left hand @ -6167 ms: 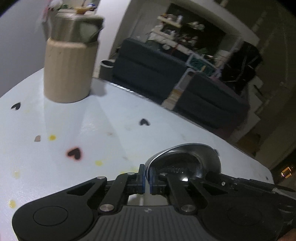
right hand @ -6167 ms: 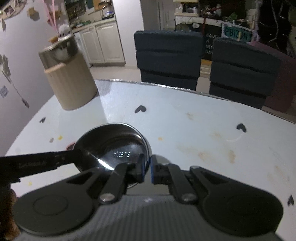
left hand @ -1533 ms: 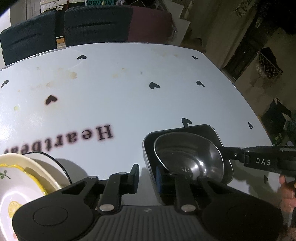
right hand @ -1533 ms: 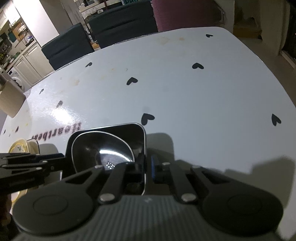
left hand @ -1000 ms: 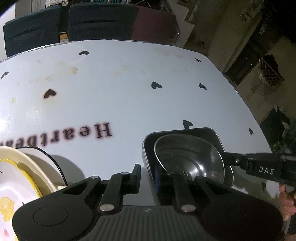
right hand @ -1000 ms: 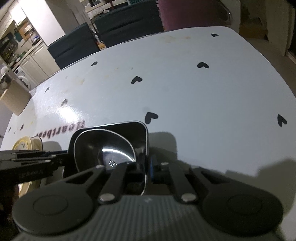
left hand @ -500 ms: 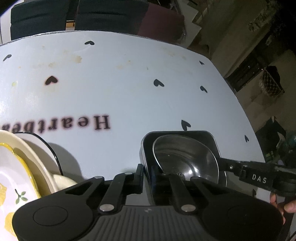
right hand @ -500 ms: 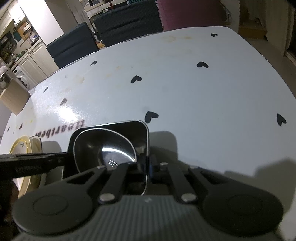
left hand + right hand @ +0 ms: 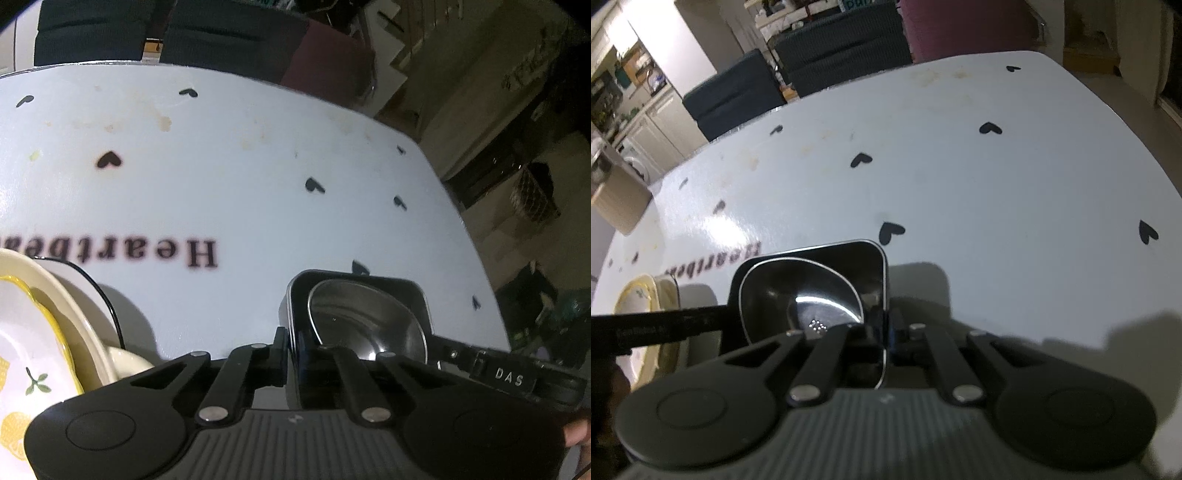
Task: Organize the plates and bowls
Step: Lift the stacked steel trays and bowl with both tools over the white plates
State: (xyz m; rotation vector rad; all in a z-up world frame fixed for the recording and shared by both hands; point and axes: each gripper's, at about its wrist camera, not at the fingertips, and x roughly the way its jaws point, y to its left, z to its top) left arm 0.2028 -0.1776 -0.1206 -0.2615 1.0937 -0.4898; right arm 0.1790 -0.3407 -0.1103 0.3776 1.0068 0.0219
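The square black dish [image 9: 413, 291], with the steel bowl [image 9: 365, 321] nested inside, is clamped by its opposite walls near the table's [image 9: 240, 177] right edge: left tongs [image 9: 291, 347], right tongs [image 9: 886, 332], presumably for a level lift.

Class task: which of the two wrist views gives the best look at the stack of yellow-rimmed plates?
The left wrist view: the yellow-rimmed plates sit large at its left edge, leaf and lemon print readable, though cropped. The right wrist view shows them small and dim at far left, partly hidden behind the left gripper's arm.
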